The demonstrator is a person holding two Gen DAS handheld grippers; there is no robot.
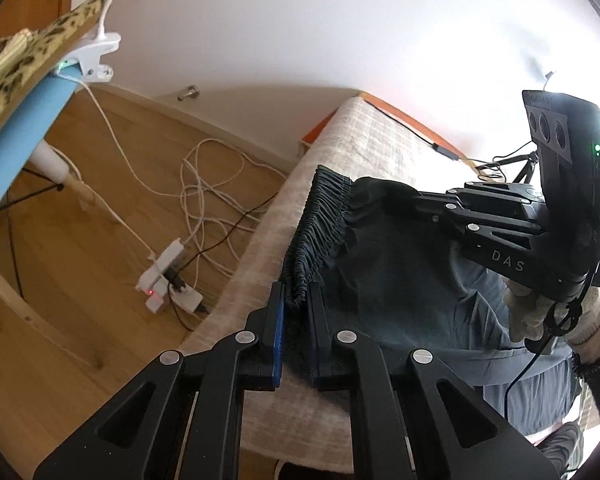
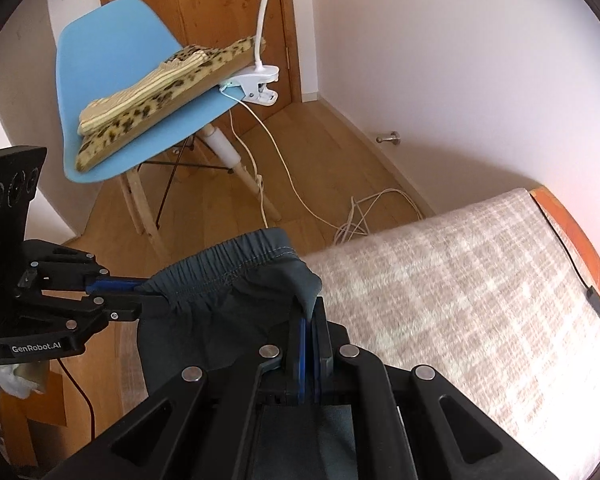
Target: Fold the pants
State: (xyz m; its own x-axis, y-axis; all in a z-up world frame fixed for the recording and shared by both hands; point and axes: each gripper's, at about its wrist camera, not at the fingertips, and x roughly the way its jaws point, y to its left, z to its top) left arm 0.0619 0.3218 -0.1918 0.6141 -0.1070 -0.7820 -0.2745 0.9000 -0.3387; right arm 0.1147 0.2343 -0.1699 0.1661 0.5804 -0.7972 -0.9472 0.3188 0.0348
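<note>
Dark blue-grey pants [image 1: 392, 264] with a gathered elastic waistband [image 1: 320, 216] hang over the edge of a beige checked mattress [image 1: 372, 136]. My left gripper [image 1: 298, 300] is shut on one end of the waistband. My right gripper [image 2: 310, 312] is shut on the other end of the waistband [image 2: 240, 260], which stretches between the two. The right gripper also shows in the left wrist view [image 1: 432, 204], and the left gripper in the right wrist view [image 2: 140, 292]. The legs hang below, mostly hidden.
A blue chair [image 2: 112, 72] with a leopard-print cushion [image 2: 168, 96] and a white clip lamp [image 2: 256, 80] stands on the wooden floor [image 1: 80, 240]. White cables [image 1: 204, 184] and a power strip [image 1: 168, 280] lie by the bed. The mattress [image 2: 460, 280] has an orange frame edge [image 2: 572, 232].
</note>
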